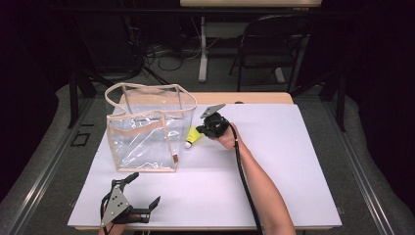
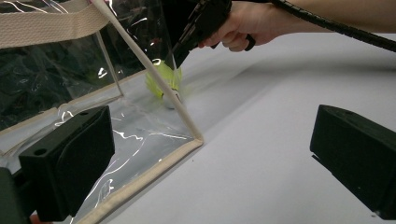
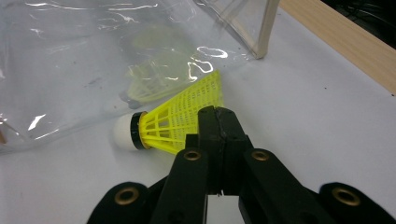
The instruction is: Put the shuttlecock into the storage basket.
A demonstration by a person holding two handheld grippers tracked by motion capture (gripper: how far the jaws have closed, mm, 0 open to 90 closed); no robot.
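Observation:
A yellow shuttlecock (image 1: 194, 137) with a white cork lies on the white sheet, beside the right wall of a clear plastic bag (image 1: 147, 132) trimmed in beige. My right gripper (image 1: 205, 130) is shut on the edge of its mesh skirt. The right gripper view shows the shuttlecock (image 3: 173, 123) at the closed jaw tips of that gripper (image 3: 217, 116), cork toward the bag (image 3: 70, 56). My left gripper (image 1: 144, 190) rests open near the front left edge, holding nothing. Its own view looks past the bag's corner (image 2: 154, 168) at the shuttlecock (image 2: 166, 81) and the right gripper (image 2: 184, 49).
The white sheet (image 1: 293, 161) covers a wooden table whose bare edge (image 1: 254, 98) shows at the back. The bag stands upright with its mouth open. A black chair (image 1: 274, 44) and cables sit on the floor beyond the table.

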